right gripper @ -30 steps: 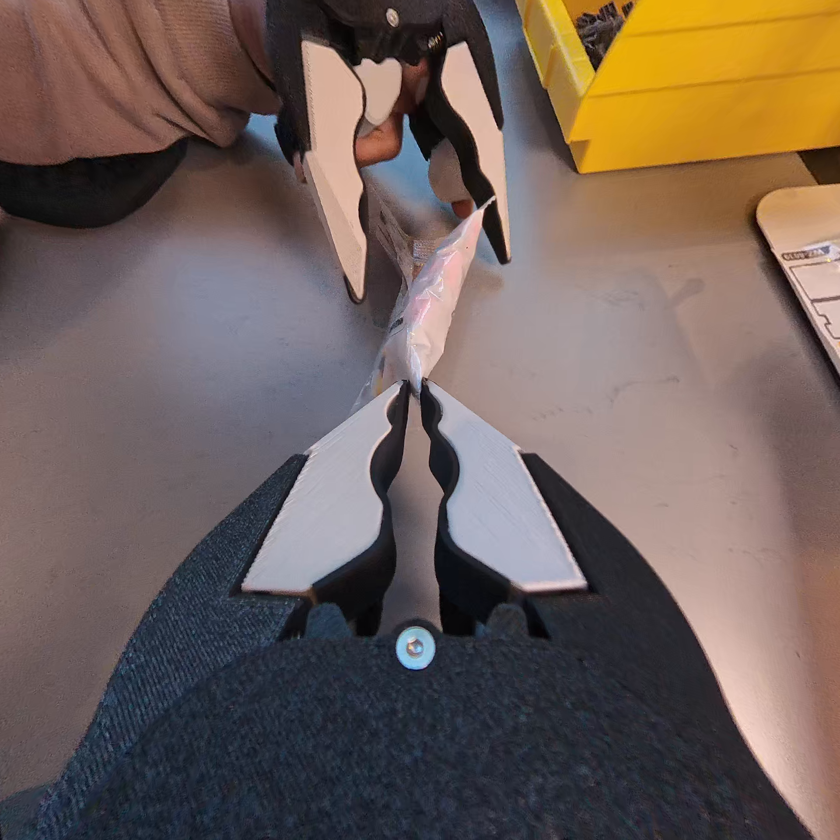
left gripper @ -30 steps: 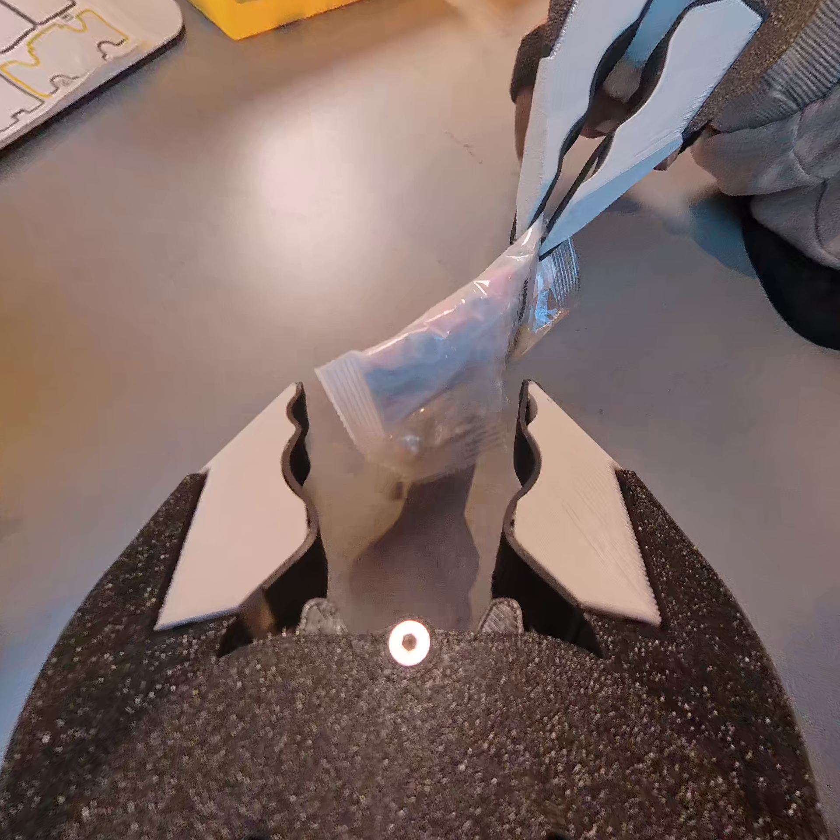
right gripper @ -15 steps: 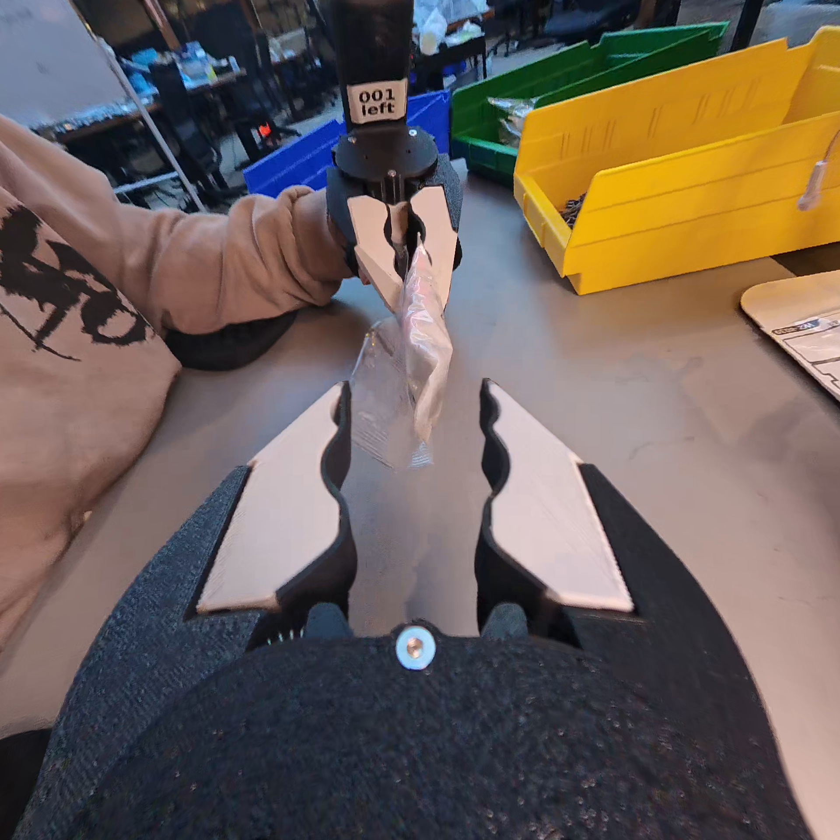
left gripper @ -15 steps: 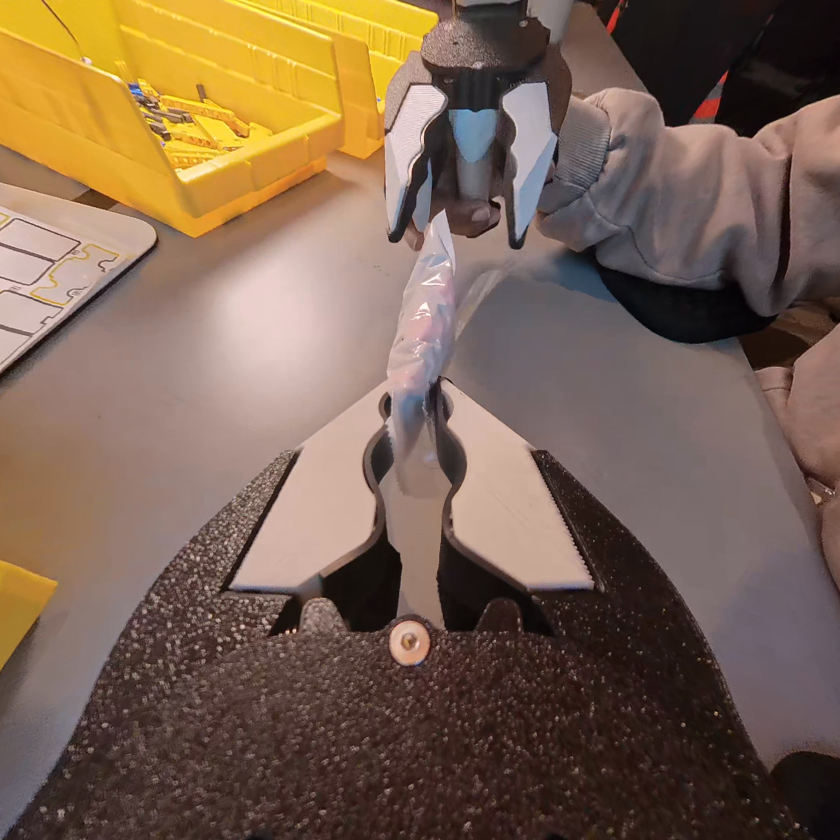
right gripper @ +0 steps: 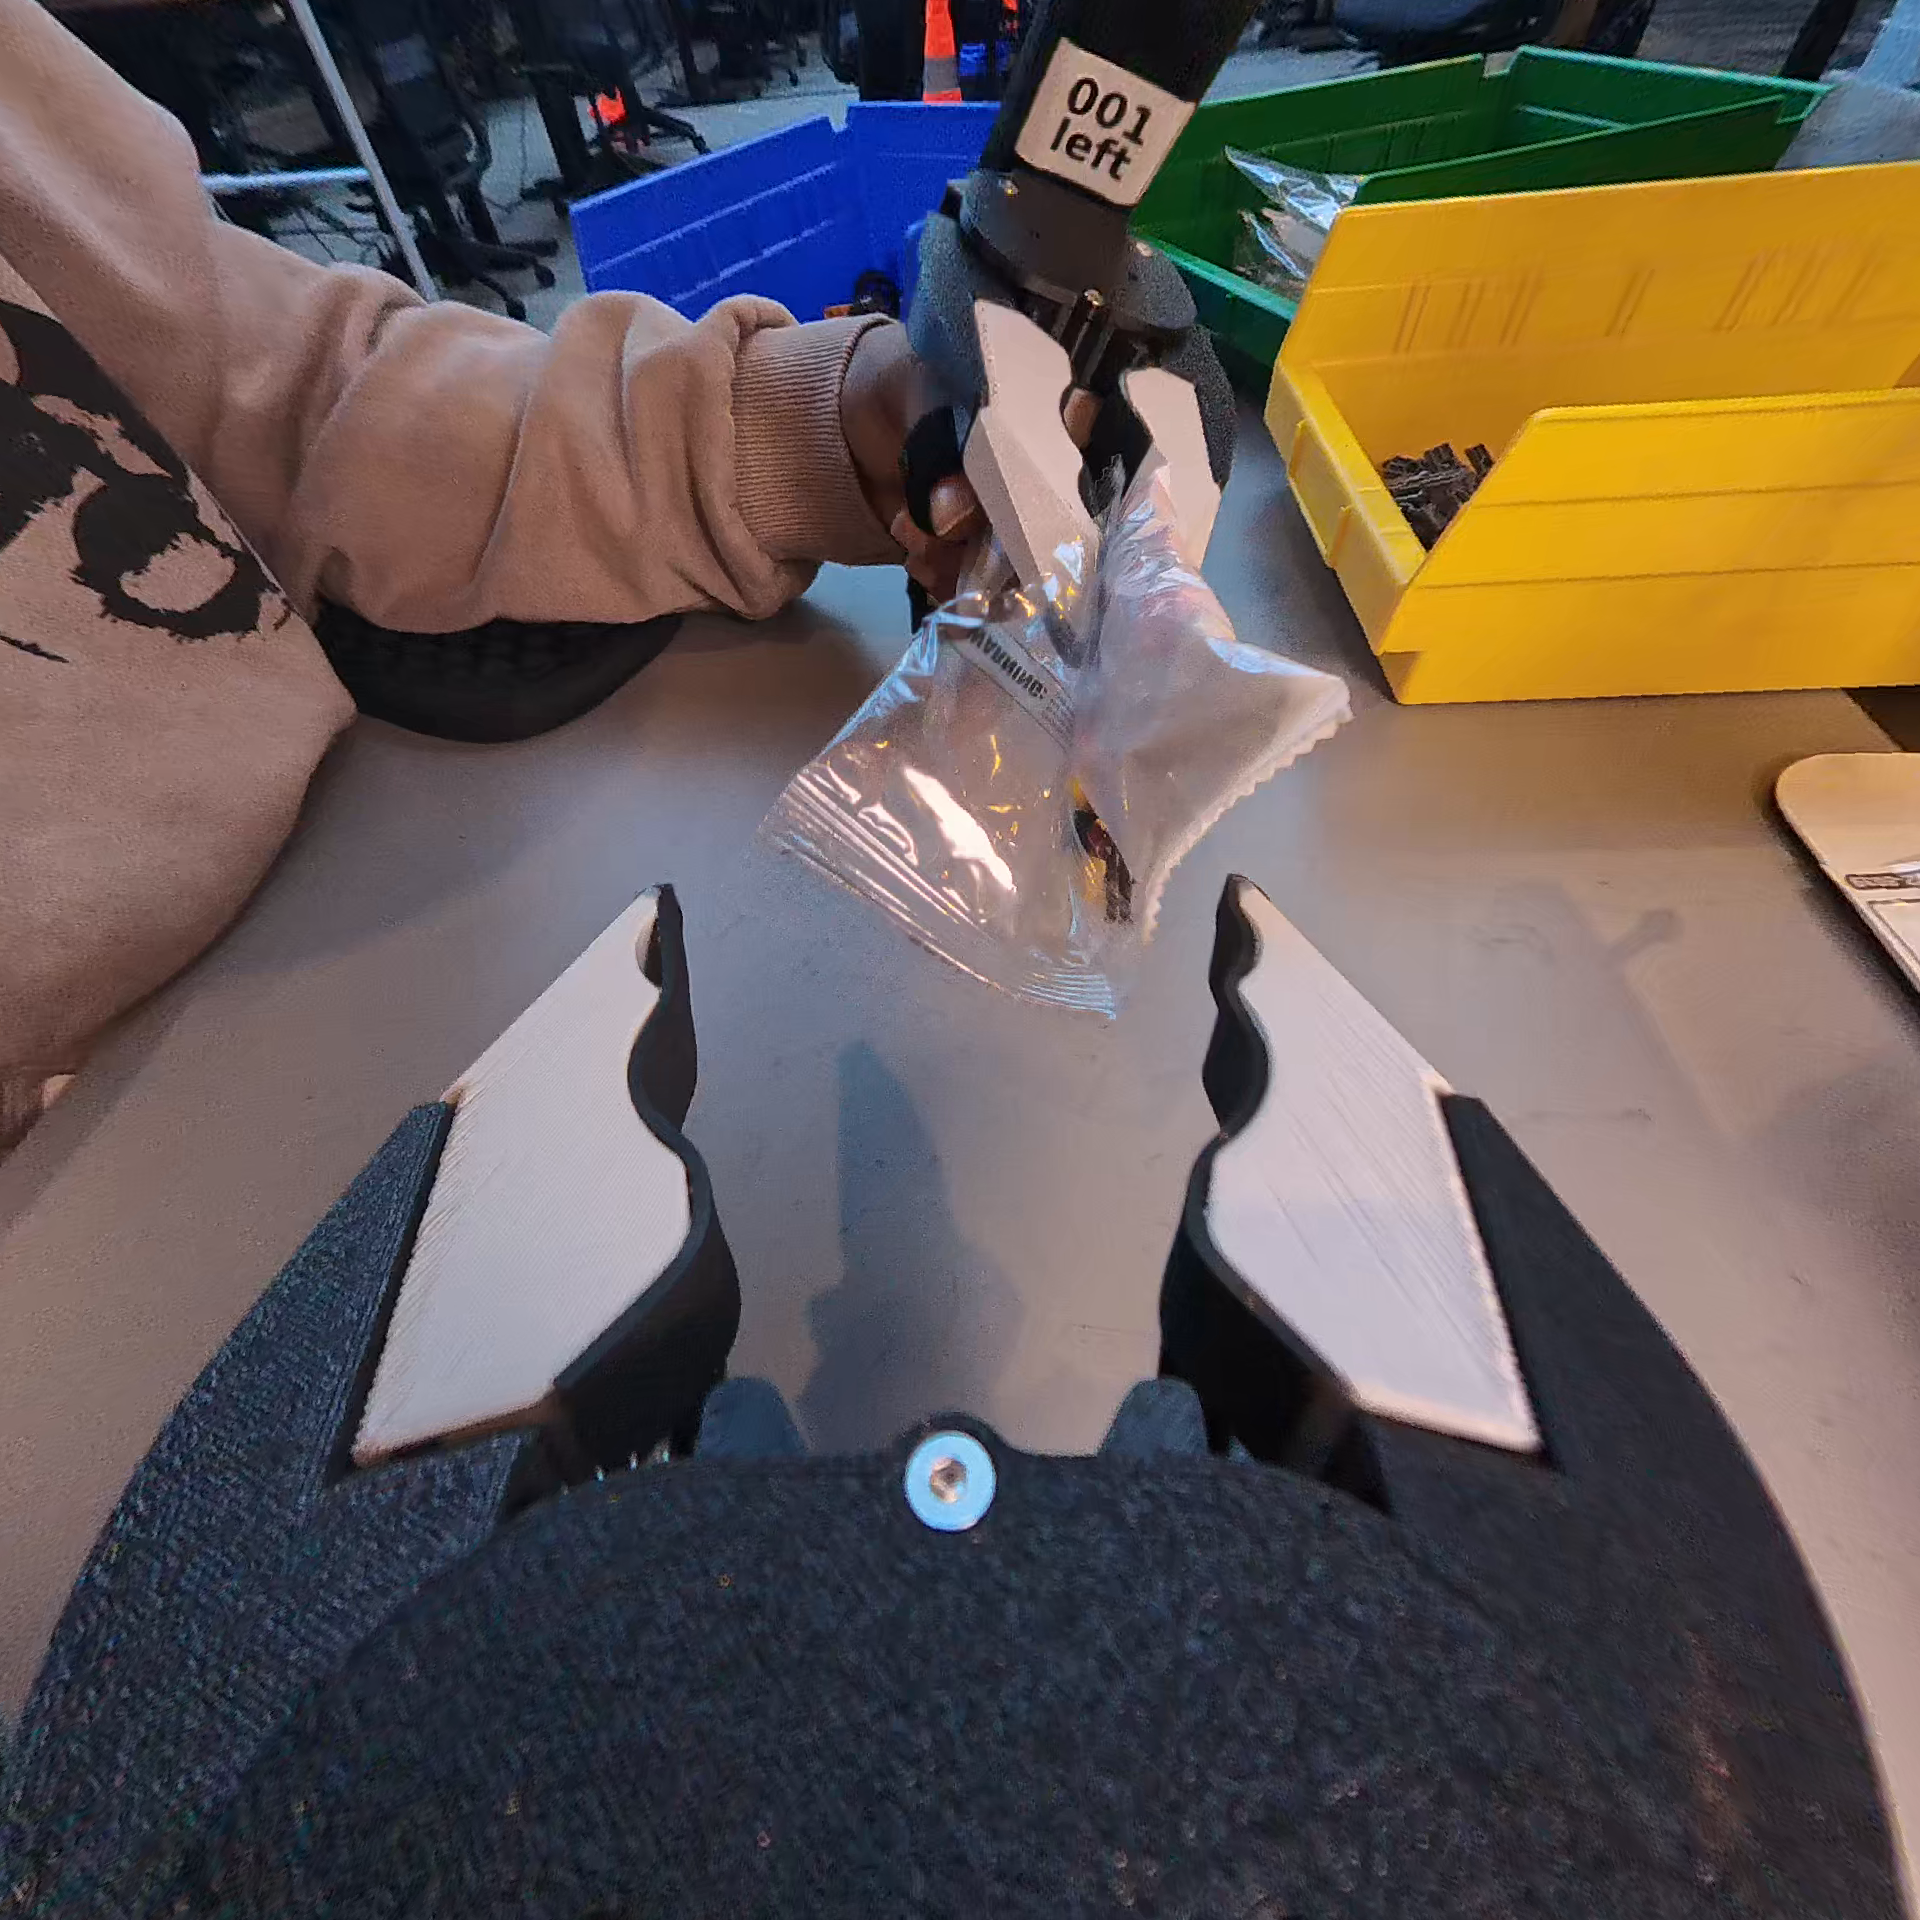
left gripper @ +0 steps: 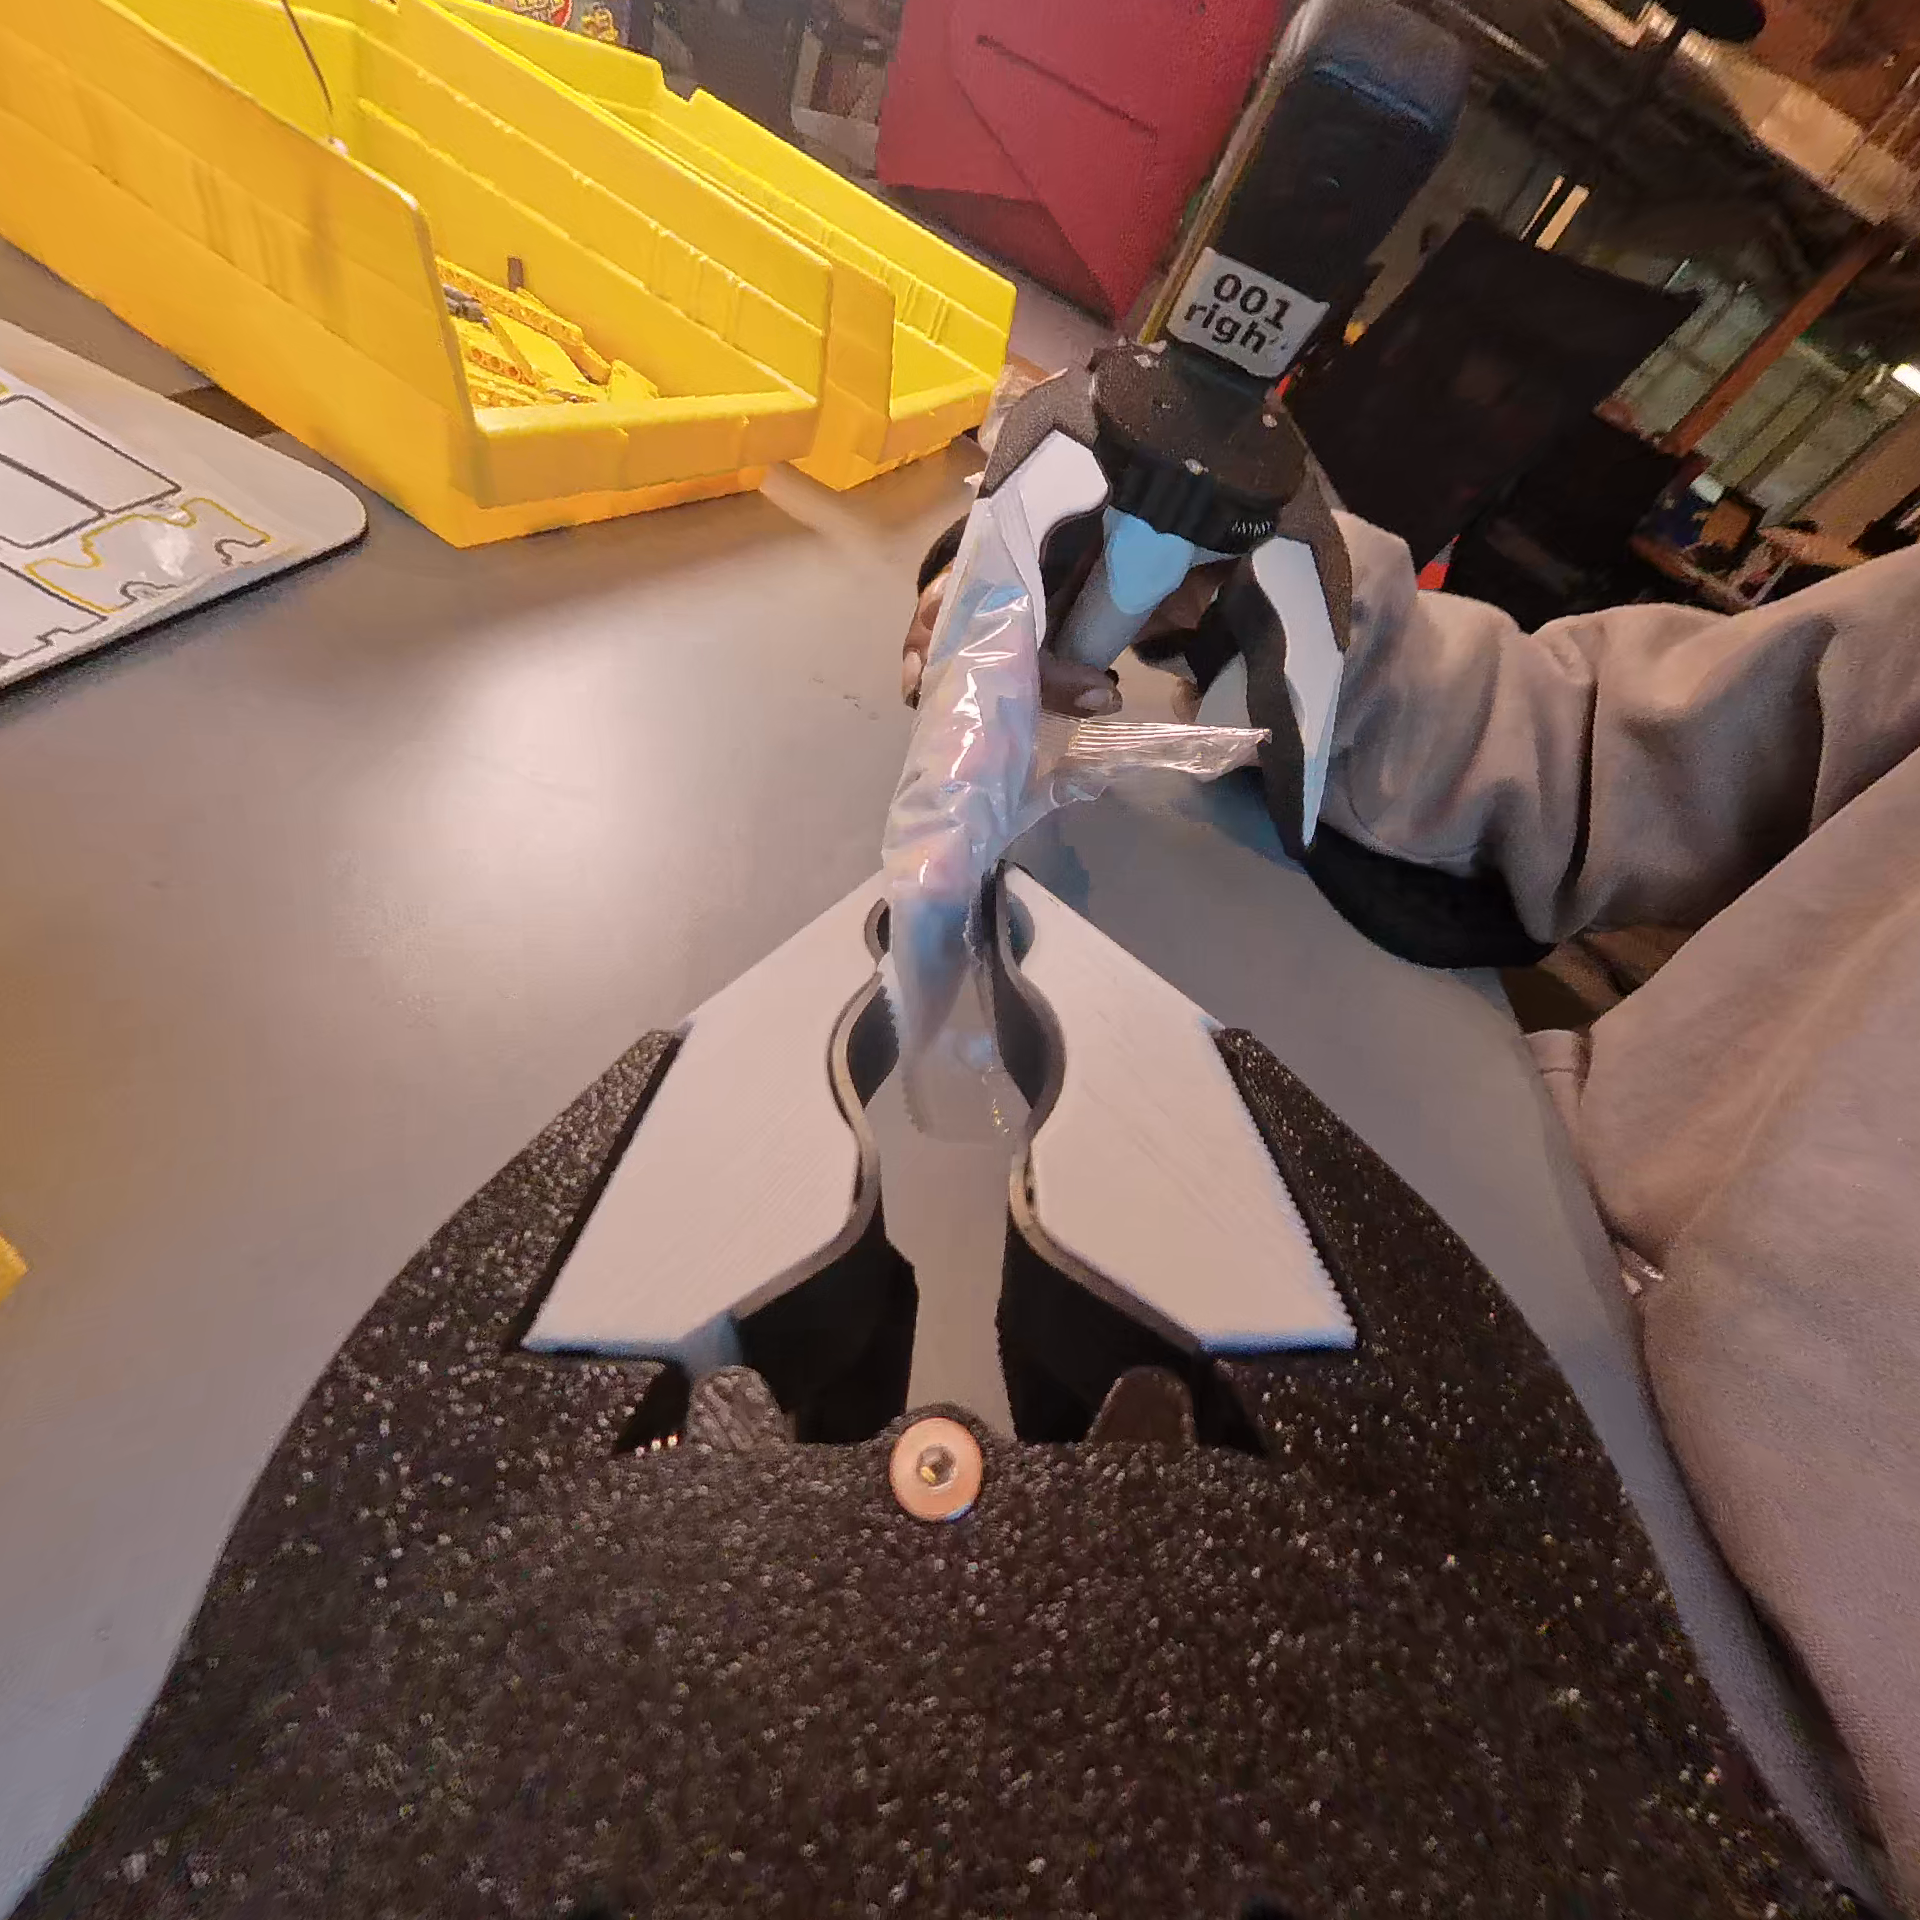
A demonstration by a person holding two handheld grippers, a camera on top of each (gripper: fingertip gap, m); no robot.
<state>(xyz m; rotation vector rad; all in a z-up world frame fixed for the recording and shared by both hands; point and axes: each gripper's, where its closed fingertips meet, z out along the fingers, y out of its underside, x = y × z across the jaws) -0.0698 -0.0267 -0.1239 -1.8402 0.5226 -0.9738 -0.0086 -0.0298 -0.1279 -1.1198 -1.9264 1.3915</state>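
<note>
My left gripper [left gripper: 943, 902] is shut on a clear plastic bag [left gripper: 966, 748] that holds small dark parts. The bag stands up from its fingertips above the grey table [left gripper: 416, 831]. In the right wrist view the left gripper [right gripper: 1091, 520] pinches the bag's top edge and the bag [right gripper: 1018, 800] hangs down and towards me. My right gripper [right gripper: 945, 914] is open and empty, its fingers spread wide just below and on either side of the bag. In the left wrist view the right gripper [left gripper: 1153, 717] is open behind the bag.
Yellow bins [left gripper: 582, 343] stand at the back left of the left wrist view, with a white printed mat [left gripper: 156, 540] beside them. In the right wrist view a yellow bin [right gripper: 1621, 457], a green bin [right gripper: 1455, 135] and a blue bin [right gripper: 769, 218] line the back. Sleeved arms [right gripper: 468, 457] rest on the table. The tips of one gripper are about 7 cm away from the tips of the other.
The bag passed from the right gripper to the left: the left shut on it, the right let go and opened wide. Both grippers rose and tilted up.
</note>
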